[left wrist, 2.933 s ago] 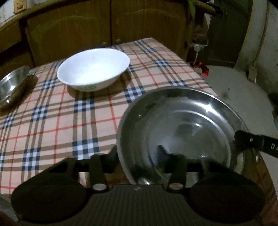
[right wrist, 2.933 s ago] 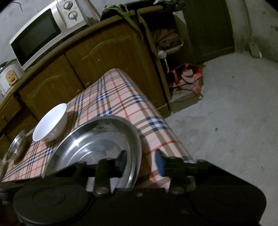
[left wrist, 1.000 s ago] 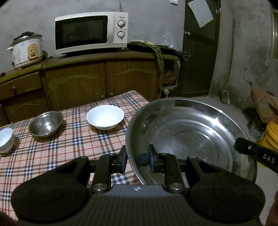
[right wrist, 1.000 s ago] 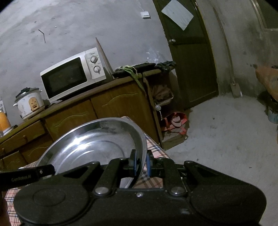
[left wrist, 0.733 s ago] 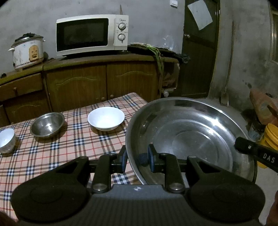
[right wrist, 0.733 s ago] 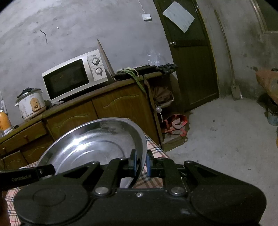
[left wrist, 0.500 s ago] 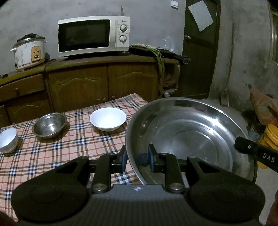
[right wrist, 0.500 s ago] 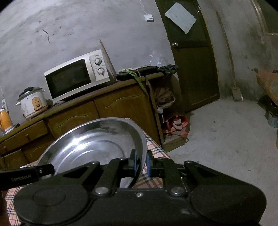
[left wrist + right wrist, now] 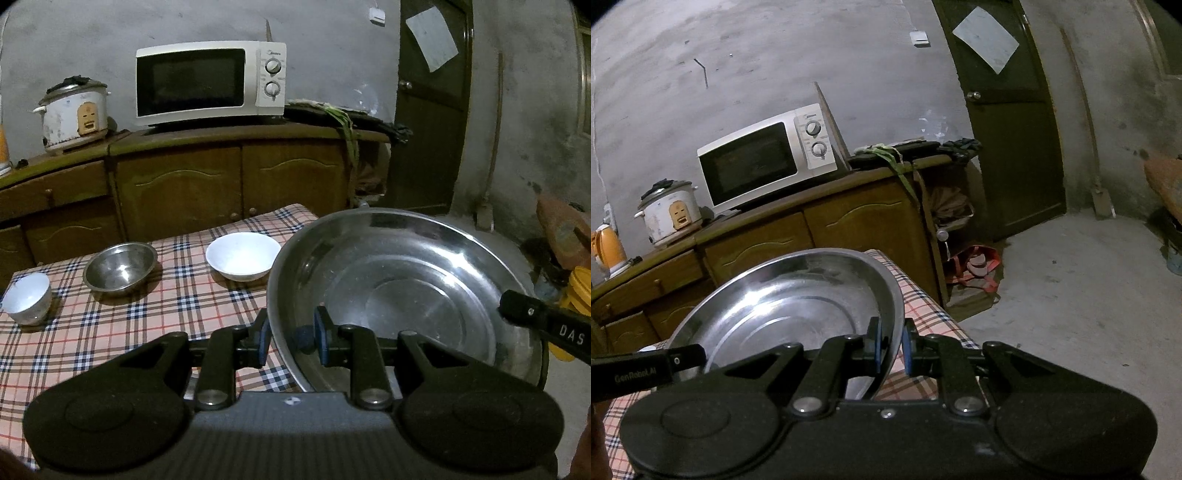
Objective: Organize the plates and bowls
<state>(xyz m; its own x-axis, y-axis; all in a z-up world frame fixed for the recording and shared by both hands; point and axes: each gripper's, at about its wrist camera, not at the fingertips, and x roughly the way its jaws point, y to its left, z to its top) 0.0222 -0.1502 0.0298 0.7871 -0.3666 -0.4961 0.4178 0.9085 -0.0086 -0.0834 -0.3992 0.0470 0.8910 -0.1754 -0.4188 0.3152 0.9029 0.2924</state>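
Note:
A large steel plate (image 9: pixel 402 291) hangs in the air above the right end of the checked table (image 9: pixel 122 328). My left gripper (image 9: pixel 291 338) is shut on its left rim, and my right gripper (image 9: pixel 891 345) is shut on its right rim (image 9: pixel 895 314). The right gripper's finger (image 9: pixel 546 326) shows at the plate's far right in the left wrist view. On the cloth stand a white bowl (image 9: pixel 242 255), a small steel bowl (image 9: pixel 120 264) and a small white cup-like bowl (image 9: pixel 26 297) at the left edge.
Behind the table runs a wooden cabinet (image 9: pixel 207 184) with a microwave (image 9: pixel 210 83) and a rice cooker (image 9: pixel 74 112) on top. A dark door (image 9: pixel 1008 122) is at the right. Bare concrete floor (image 9: pixel 1082 295) lies right of the table, with a yellow container (image 9: pixel 578 291) nearby.
Both grippers have raised the steel plate off the table since the earliest frames. Over the last second the left view has drifted slightly, and the bowls sit a little further right in it.

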